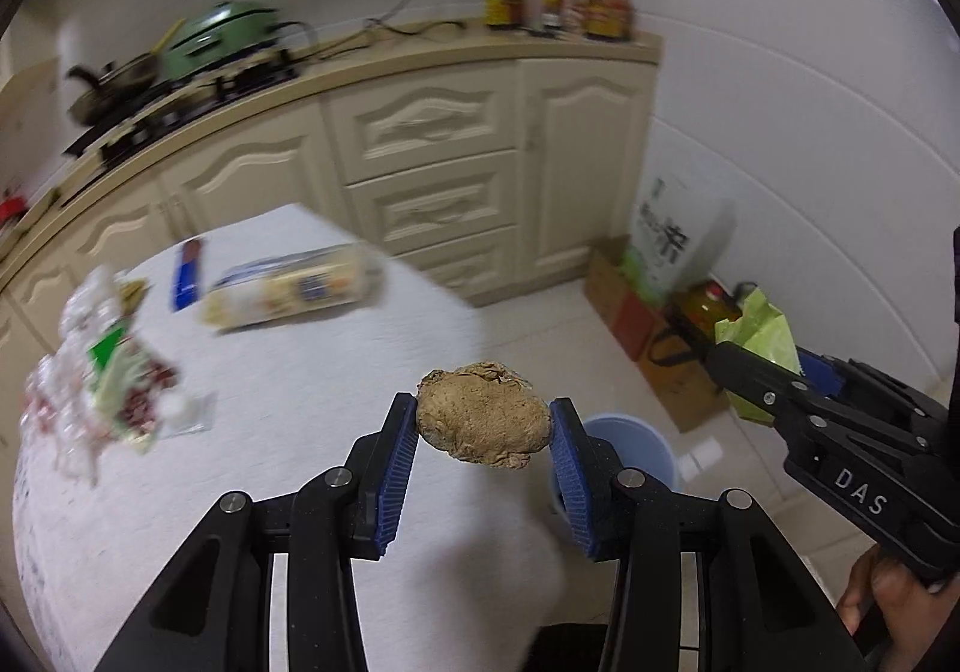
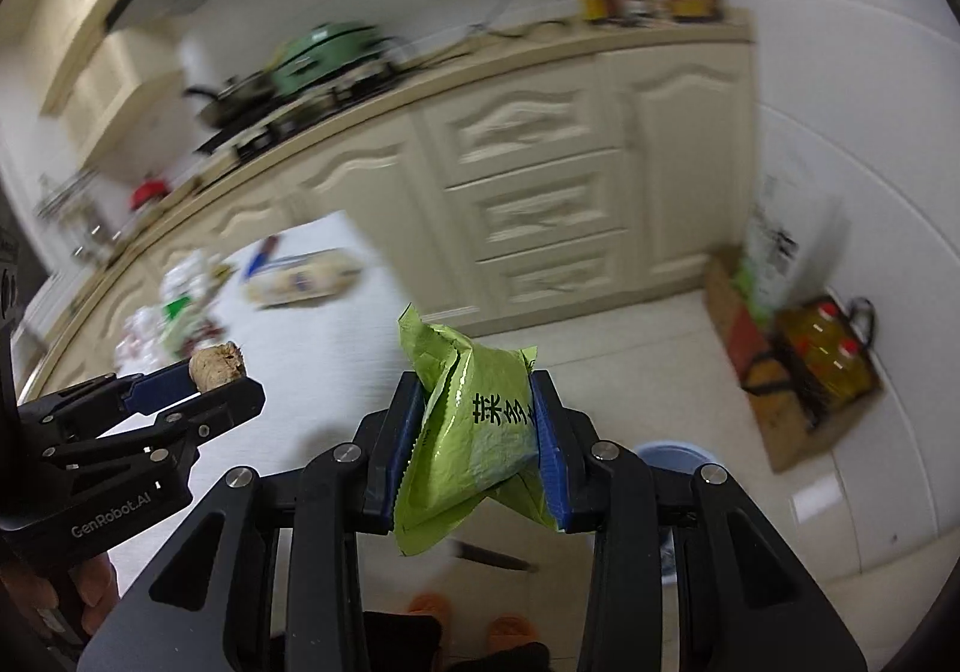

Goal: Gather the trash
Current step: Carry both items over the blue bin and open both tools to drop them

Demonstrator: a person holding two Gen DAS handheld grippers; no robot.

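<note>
Left gripper point(image 1: 483, 435) clamped on a brown crumpled wad point(image 1: 483, 413), right gripper point(image 2: 474, 432) pinching a green wrapper point(image 2: 474, 420), both short of the blue bin point(image 1: 636, 453); risk of dropping onto the floor beside the bin if released early.

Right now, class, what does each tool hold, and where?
Left tool: crumpled brown paper lump, by its sides. Right tool: crinkled green plastic wrapper, mid-body.

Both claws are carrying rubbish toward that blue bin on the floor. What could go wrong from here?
The left gripper pinches the brown lump only at its two ends, so it might slip and land on the white table or floor. The right gripper's green wrapper is light and crumpled, so it may flutter past the small blue bin. Both pictures are blurred, so aim could suffer.
</note>
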